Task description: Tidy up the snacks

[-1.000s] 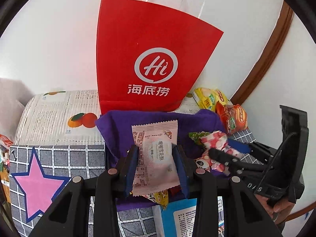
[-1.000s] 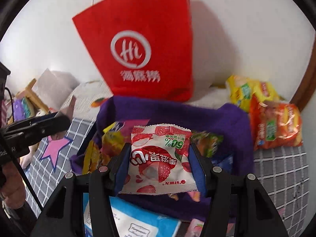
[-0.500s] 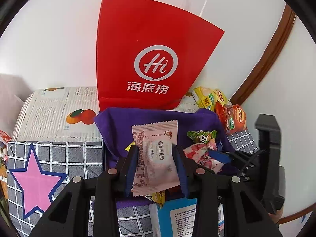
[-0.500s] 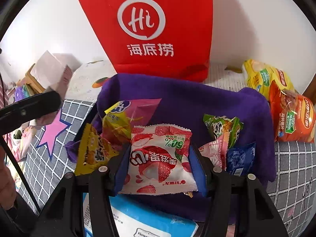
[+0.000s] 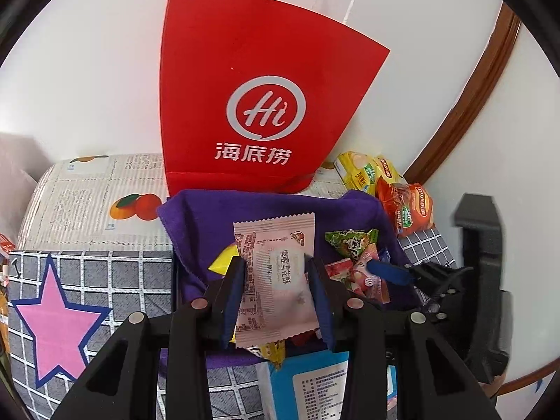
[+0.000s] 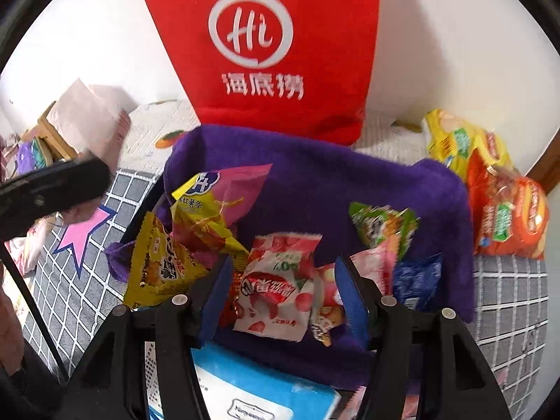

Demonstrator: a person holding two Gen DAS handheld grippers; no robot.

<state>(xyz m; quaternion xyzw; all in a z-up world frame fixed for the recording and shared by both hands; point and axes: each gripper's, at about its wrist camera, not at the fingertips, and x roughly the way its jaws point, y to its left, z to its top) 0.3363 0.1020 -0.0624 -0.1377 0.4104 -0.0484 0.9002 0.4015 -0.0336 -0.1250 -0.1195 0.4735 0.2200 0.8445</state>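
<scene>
The left tool (image 5: 276,290) is clenched on a pale pink snack packet (image 5: 274,280). The packet is flat and long, with zigzag ends, tiny print down one side and a white patch with writing in the middle. It stands upright between the blue pads (image 5: 234,297), which press on both its sides. It hangs over the purple cloth box (image 5: 196,224).

The right tool (image 6: 283,294) has just been opening its jaws. A strawberry snack packet (image 6: 276,287) sits between them. It is white and red, with strawberry pictures and white letters on a red band. The pads (image 6: 350,297) no longer touch it; there is a gap on each side. The packet looks tilted and a bit blurred, low down inside the purple cloth box, on top of other snacks.

More snacks lie in the box: a yellow and pink bag (image 6: 217,203), a yellow triangle-shaped bag (image 6: 157,266), a green packet (image 6: 381,224) and a dark blue packet (image 6: 416,280). Behind the box stands a big red paper bag (image 5: 259,98) with a white round logo. To the right of the box, on the grey checked cloth (image 6: 507,297), lie a yellow bag (image 6: 458,140) and an orange bag (image 6: 507,217) of snacks. A blue and white pack (image 6: 252,388) lies in front of the box.
</scene>
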